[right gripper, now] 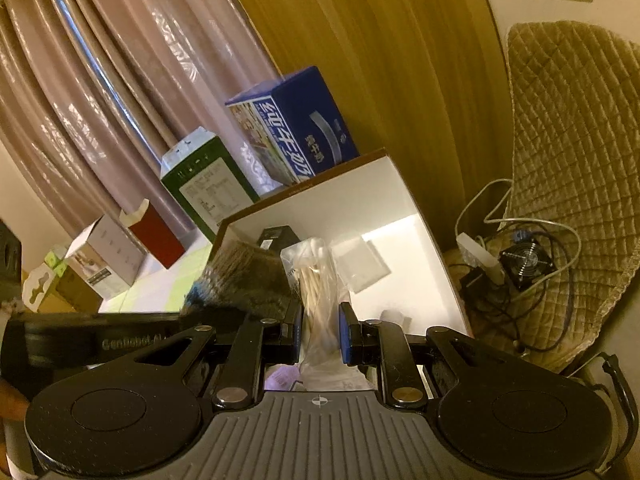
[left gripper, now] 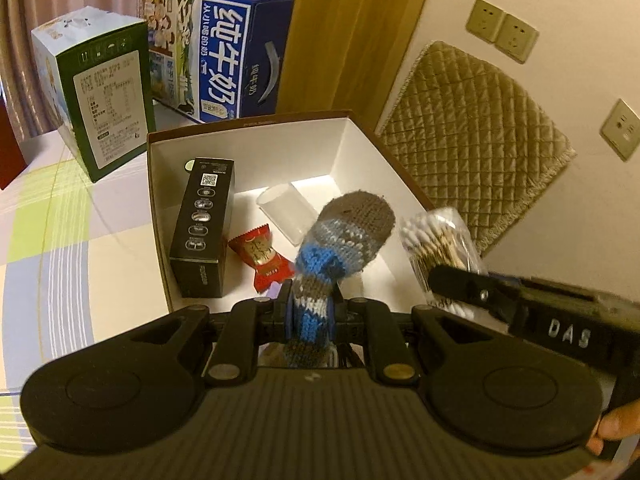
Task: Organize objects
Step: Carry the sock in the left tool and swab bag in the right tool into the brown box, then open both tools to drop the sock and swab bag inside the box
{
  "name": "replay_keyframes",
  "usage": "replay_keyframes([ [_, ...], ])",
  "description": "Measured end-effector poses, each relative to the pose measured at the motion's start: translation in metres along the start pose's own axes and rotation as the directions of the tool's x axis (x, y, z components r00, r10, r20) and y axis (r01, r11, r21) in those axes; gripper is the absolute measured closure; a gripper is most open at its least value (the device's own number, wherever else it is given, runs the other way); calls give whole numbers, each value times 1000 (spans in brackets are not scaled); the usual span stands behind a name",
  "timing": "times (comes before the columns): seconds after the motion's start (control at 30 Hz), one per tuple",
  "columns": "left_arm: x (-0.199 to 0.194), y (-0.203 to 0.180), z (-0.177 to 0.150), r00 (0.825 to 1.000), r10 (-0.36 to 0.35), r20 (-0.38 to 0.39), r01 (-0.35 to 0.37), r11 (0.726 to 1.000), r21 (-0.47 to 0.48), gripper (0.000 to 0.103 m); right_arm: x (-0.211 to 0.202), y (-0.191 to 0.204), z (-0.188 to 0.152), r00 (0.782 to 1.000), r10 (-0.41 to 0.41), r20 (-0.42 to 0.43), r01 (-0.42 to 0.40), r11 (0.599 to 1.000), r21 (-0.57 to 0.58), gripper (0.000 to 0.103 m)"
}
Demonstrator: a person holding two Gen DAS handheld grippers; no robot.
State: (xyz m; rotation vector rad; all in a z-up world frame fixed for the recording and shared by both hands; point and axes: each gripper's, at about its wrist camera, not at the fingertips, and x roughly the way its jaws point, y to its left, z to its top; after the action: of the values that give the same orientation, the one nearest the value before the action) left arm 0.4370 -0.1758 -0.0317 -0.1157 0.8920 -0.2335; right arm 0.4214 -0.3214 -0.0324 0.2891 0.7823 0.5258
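Observation:
My left gripper (left gripper: 310, 312) is shut on a knitted blue, grey and brown sock (left gripper: 344, 236) and holds it over the near edge of an open white box (left gripper: 256, 140). In the box lie a black carton (left gripper: 204, 228), a red candy wrapper (left gripper: 262, 258) and a clear plastic cup (left gripper: 286, 212). My right gripper (right gripper: 320, 332) is shut on a clear bag of cotton swabs (right gripper: 316, 280), held over the box's right side; the bag also shows in the left wrist view (left gripper: 436, 244). The sock shows blurred in the right wrist view (right gripper: 244, 280).
A green-and-white carton (left gripper: 104, 96) and a blue milk carton (left gripper: 216, 48) stand behind the box on the checked tablecloth (left gripper: 60, 240). A quilted cushion (left gripper: 472, 140) leans on the wall at right. Cables and a small fan (right gripper: 524, 264) lie beside the box. More small boxes (right gripper: 108, 260) stand left.

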Motion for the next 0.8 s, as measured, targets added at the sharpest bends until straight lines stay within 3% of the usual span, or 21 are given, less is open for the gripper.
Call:
replay_keyframes([
  [0.27, 27, 5, 24, 999, 32, -12, -32, 998, -51, 87, 25, -12, 8, 999, -12, -35, 13, 1000, 27, 88],
  [0.33, 32, 6, 28, 999, 41, -18, -42, 998, -52, 76, 30, -14, 9, 999, -12, -41, 13, 1000, 27, 88],
  [0.47, 38, 8, 31, 998, 52, -30, -54, 997, -47, 71, 38, -16, 11, 998, -11, -56, 13, 1000, 25, 88],
  [0.53, 40, 10, 30, 998, 60, -35, -61, 997, -49, 60, 43, -18, 10, 998, -16, -65, 18, 999, 27, 88],
  [0.7, 41, 13, 28, 996, 72, -49, -74, 996, -45, 54, 54, -20, 10, 995, -26, -92, 28, 999, 28, 88],
  [0.8, 40, 14, 28, 996, 76, -48, -78, 996, -38, 44, 60, -21, 10, 994, -29, -103, 32, 999, 24, 88],
])
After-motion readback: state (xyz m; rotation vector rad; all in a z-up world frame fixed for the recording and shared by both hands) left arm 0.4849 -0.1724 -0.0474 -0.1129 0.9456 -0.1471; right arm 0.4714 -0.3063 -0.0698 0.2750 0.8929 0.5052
